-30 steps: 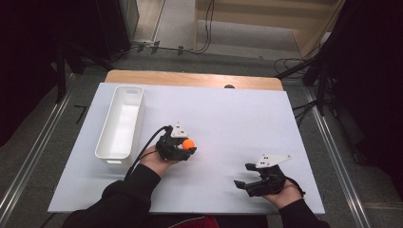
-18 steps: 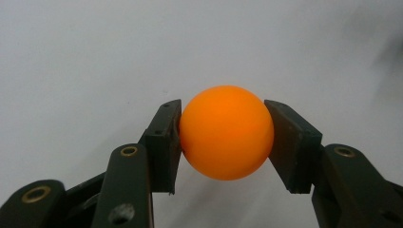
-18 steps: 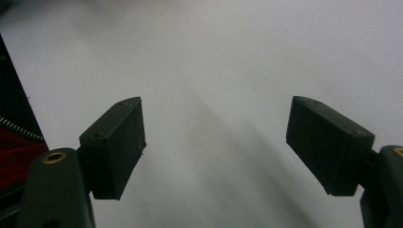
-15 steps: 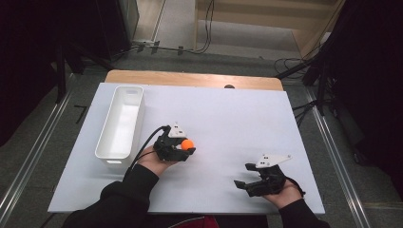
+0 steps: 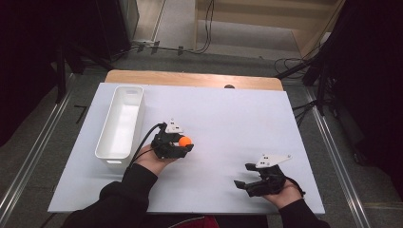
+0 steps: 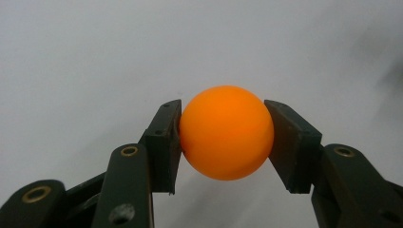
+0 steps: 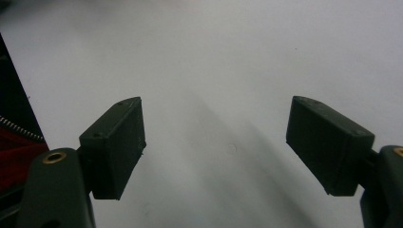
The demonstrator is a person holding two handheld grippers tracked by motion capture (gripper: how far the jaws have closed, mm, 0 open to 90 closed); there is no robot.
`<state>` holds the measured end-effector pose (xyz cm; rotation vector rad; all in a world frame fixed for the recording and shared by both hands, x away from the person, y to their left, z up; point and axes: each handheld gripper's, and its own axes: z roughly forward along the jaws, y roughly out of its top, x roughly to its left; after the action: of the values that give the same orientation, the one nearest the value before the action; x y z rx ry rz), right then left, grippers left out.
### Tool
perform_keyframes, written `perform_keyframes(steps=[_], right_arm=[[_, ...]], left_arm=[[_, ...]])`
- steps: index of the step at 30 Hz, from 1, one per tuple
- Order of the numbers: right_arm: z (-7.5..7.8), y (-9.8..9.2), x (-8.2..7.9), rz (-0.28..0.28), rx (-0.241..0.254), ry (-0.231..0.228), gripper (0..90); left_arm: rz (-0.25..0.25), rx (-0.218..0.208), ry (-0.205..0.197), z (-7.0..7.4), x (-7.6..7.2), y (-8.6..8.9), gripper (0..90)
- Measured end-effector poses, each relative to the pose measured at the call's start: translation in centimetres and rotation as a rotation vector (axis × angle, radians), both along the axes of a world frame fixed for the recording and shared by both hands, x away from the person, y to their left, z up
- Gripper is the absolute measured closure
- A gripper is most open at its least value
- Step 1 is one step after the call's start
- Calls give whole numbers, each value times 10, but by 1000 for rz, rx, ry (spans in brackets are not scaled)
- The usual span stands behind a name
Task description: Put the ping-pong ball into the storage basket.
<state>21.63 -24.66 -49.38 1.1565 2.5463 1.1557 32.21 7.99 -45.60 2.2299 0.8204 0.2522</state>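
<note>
Presently catalogued:
Left gripper (image 5: 186,144): centre-left of high view, pinched on orange ball (image 6: 226,132).
Right gripper (image 5: 243,176): lower right, jaws spread wide, nothing between.
White bin (image 5: 107,152): left of frame, beside left gripper.
Table (image 5: 228,118): white surface.

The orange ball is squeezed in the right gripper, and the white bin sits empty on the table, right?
Not quite. The orange ball is squeezed in the left gripper, as the left gripper view shows. The right gripper is open with nothing between its jaws. The white bin does sit empty on the table.
</note>
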Motion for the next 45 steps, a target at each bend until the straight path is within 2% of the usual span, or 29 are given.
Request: perform_keyframes(steps=[3,11,17,31,45], right_arm=[[0,0,0,-2,-1,-1,193],[0,0,0,-2,3,-2,193],[0,0,0,-1,3,-2,193],[1,-1,0,-5,3,-9,193],[1,-1,0,-7,0,-10,193]], left_arm=[[3,-3,-19,3,-1,1,500],[4,5,-36,10,-2,4,500],[24,-7,-27,15,-3,6,501],[28,3,-10,24,-4,9,501],[43,-3,-3,33,0,21,501]])
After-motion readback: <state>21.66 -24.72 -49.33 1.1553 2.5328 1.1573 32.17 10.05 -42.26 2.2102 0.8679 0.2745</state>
